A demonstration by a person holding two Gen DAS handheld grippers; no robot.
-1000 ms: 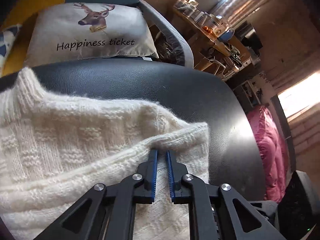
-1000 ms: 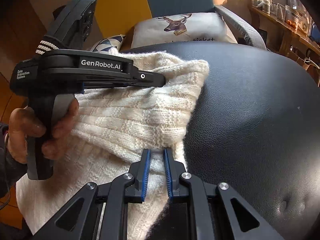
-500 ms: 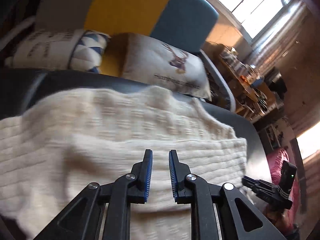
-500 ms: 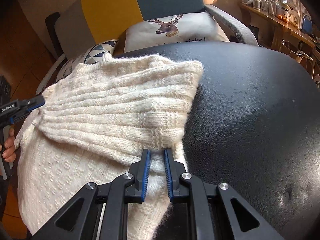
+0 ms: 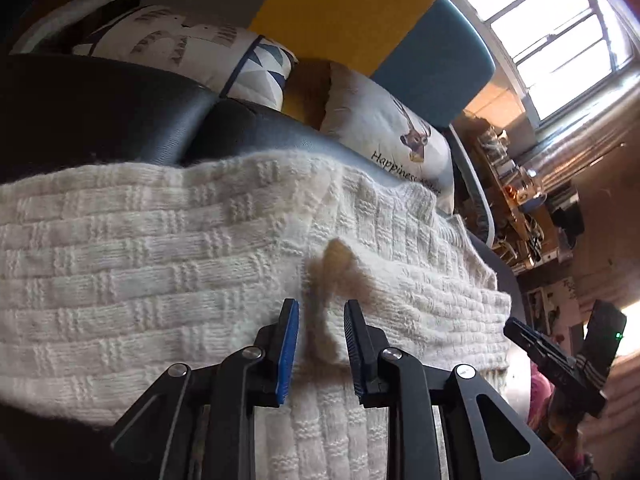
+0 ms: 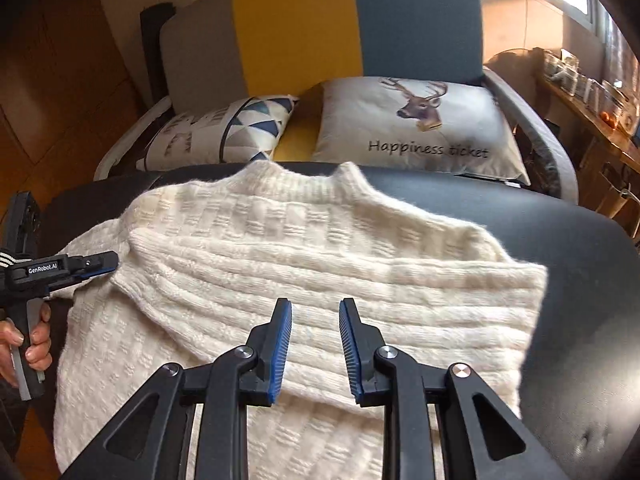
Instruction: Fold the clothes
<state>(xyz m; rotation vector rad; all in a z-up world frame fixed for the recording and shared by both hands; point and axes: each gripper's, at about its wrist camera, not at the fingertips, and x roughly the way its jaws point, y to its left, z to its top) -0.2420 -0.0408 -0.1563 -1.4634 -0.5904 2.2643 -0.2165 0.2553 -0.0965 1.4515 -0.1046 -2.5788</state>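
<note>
The deer cushion [image 6: 416,124] at upper centre of the right wrist view reads "Happiness ticket"; the left gripper [image 6: 98,262] at the left edge is marked "GenRobot.AI"; the cream knitted sweater [image 6: 304,264] lies across the black leather seat [image 6: 592,280], filling mid-frame; the right gripper [image 6: 315,344] hovers over its folded sleeve, jaws open, empty; the left jaws also stand open, over the knit.
</note>
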